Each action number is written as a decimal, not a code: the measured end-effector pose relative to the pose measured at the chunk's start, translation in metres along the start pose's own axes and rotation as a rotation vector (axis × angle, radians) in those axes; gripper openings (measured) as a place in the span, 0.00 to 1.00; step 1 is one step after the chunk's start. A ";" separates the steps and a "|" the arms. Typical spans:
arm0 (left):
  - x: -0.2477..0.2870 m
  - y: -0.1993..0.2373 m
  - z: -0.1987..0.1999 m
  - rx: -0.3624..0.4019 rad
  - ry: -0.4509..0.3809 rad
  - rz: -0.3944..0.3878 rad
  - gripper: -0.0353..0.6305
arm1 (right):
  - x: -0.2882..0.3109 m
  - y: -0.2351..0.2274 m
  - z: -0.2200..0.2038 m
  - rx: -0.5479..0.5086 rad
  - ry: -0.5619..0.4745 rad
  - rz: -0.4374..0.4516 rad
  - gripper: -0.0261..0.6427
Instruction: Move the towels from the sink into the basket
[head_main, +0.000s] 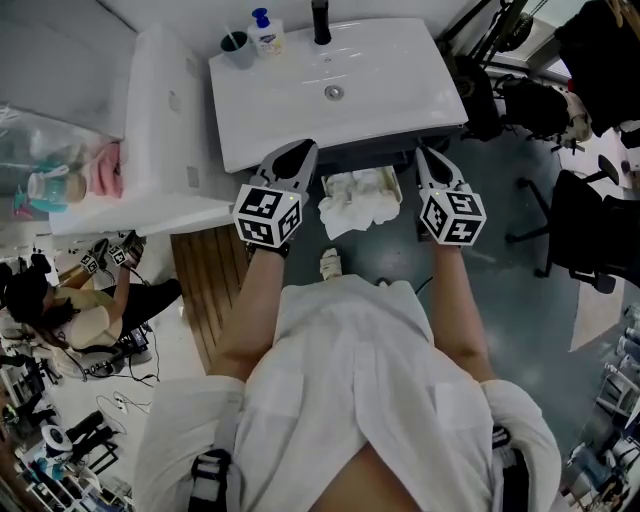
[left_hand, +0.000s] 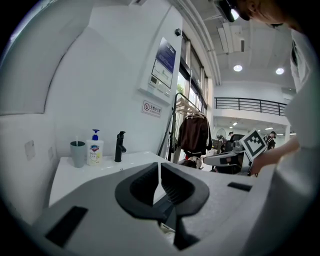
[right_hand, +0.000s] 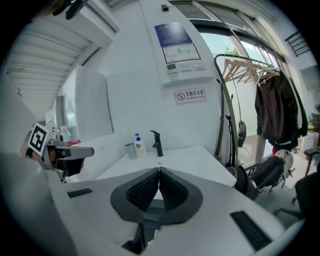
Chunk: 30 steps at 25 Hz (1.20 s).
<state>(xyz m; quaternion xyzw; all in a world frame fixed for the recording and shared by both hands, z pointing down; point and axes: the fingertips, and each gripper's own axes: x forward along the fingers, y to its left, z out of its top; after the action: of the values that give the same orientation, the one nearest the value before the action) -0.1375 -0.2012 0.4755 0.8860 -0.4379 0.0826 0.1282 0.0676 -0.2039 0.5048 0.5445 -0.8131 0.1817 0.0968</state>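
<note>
Shut and empty, my grey left gripper (head_main: 298, 156) and right gripper (head_main: 428, 158) hang at the white rectangular sink's (head_main: 290, 105) front edge. Crumpled white towels (head_main: 358, 200) fill the pale basket (head_main: 399, 186) beneath that edge. The sink looks bare, so I'd keep clear.

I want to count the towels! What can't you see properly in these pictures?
- Towels, head view: crumpled together in the basket, far part under the sink edge; number unclear.
- Basket, gripper views: hidden behind the bodies of the left tool and right tool.
- Soap bottle label: too small to read in any view.
</note>
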 end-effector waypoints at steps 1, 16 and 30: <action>-0.002 0.000 0.003 0.004 -0.004 0.004 0.09 | -0.004 0.002 0.007 -0.010 -0.022 0.007 0.08; -0.062 0.011 0.050 0.067 -0.089 0.073 0.09 | -0.089 0.017 0.083 -0.160 -0.271 0.052 0.08; -0.120 0.011 0.087 0.075 -0.182 0.145 0.09 | -0.140 0.038 0.127 -0.200 -0.396 0.096 0.08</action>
<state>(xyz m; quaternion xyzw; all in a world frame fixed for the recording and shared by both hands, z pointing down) -0.2158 -0.1430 0.3630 0.8600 -0.5072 0.0272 0.0484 0.0919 -0.1227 0.3312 0.5178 -0.8552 -0.0057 -0.0199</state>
